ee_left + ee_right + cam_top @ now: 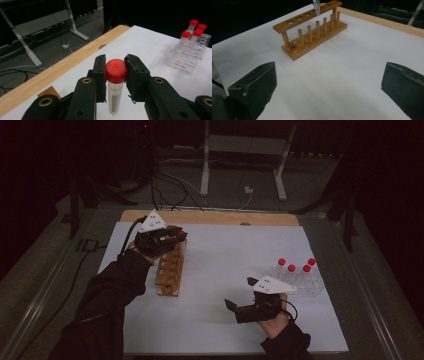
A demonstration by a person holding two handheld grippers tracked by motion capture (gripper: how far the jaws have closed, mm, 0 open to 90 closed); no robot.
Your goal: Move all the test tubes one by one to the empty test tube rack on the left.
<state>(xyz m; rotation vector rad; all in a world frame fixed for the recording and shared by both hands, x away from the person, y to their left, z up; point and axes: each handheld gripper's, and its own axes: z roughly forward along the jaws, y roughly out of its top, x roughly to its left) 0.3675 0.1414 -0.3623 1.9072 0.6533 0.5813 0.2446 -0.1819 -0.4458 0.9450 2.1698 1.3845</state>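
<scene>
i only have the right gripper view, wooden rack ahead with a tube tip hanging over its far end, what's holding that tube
Observer: The left claw is shut on the red-capped tube, pads just under the cap.
Operator: is the tube in a hole yet
Observer: Not seated; in the right gripper view its pointed tip sits at the top rail of the wooden rack.
Operator: any more tubes around
Observer: Yes, four red-capped tubes stand in a clear rack just beyond the right claw.
Operator: my claw holding anything
Observer: No, it is open over bare white table.
</scene>
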